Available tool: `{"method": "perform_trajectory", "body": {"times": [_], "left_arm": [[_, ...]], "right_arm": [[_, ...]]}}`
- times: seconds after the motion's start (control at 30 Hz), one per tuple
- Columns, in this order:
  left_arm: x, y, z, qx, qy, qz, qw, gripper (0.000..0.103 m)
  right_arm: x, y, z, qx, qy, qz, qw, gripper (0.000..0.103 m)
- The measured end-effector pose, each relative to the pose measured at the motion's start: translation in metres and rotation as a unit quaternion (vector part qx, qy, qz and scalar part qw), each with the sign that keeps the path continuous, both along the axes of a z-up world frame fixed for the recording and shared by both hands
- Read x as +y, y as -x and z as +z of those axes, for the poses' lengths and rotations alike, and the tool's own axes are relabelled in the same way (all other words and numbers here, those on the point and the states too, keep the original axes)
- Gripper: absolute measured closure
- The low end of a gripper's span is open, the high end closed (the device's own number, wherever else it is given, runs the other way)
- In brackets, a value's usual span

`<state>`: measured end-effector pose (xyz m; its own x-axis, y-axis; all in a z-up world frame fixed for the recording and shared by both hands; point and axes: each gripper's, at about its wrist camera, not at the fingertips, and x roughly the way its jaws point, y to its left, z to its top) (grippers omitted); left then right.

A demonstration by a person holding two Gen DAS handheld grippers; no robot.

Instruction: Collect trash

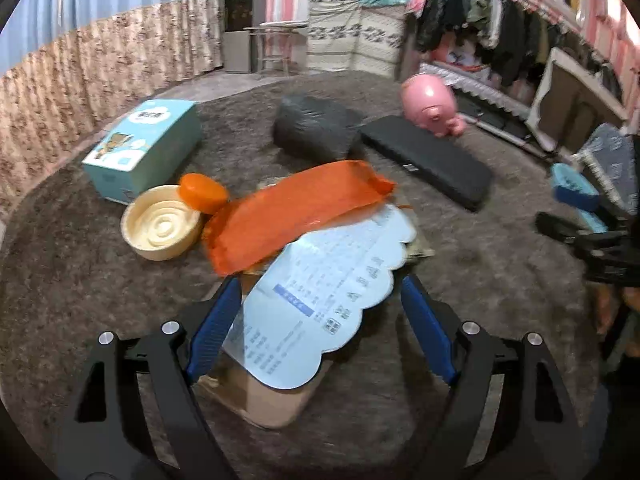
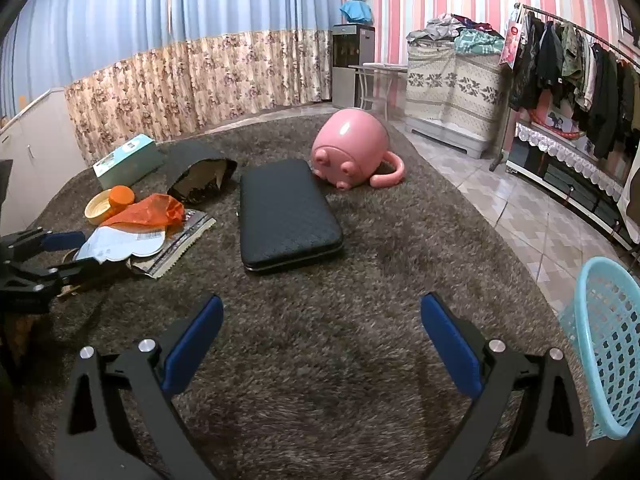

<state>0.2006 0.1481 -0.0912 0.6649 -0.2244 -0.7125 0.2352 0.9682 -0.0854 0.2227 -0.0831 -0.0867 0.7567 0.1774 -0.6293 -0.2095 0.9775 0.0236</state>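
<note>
**Right now: both tongs spread wide, nothing gripped, trash pile under the left one**

Largest first. Brown shag rug [image 2: 320, 360] fills both views; soft pile, so flat litter sits on the fibres and an edge can probably be scooped. Black padded case [image 2: 288, 216], centre of the right view, and pink pig-shaped potty [image 2: 352, 152] above it look like belongings, not trash.

Trash heap sits centre to lower centre of the left view, centre left of the right view. Bottom layer: brown cardboard piece [image 1: 272, 396], likely stiff and light; take it by a free edge. On it: pale blue scalloped card [image 1: 320, 292], printed, thin, probably glossy and slippery; pinch the rim, not the flat face. On top: orange plastic bag [image 1: 288, 216], limp, near weightless, will crumple; any fold is a grip point, easiest first pick.

Cream bowl [image 1: 164, 228] and orange lid [image 1: 202, 192] lie centre left of the left view; rigid, light.

Blue mesh basket [image 2: 608, 344], right edge of the right view, is the likely drop target.

Left gripper [image 1: 316, 320] straddles the card, pads clear of it. Right gripper [image 2: 320, 344] hovers over bare rug.
</note>
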Motion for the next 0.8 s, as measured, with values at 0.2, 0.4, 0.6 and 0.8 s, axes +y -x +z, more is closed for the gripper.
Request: {"method": "perform_trajectory", "body": {"times": [0.2,0.4,0.6,0.8], "left_arm": [[-0.026,0.009,-0.002,0.003,-0.011,-0.030,0.9995,0.023],[-0.016,0.000,0.003,-0.006,-0.020,0.004,0.9998,0.023],[-0.009,-0.019,-0.008,0.023,-0.035,-0.021,0.9989,0.019],[-0.008,-0.027,-0.010,0.029,-0.039,-0.022,0.9986,0.020]], "right_arm": [[-0.004,0.001,-0.002,0.003,-0.007,-0.003,1.000,0.006],[-0.011,0.004,-0.002,0.002,-0.011,-0.010,1.000,0.006],[-0.015,0.005,-0.003,0.004,-0.017,-0.016,1.000,0.006],[-0.014,0.007,-0.003,0.001,-0.015,-0.013,1.000,0.006]]}}
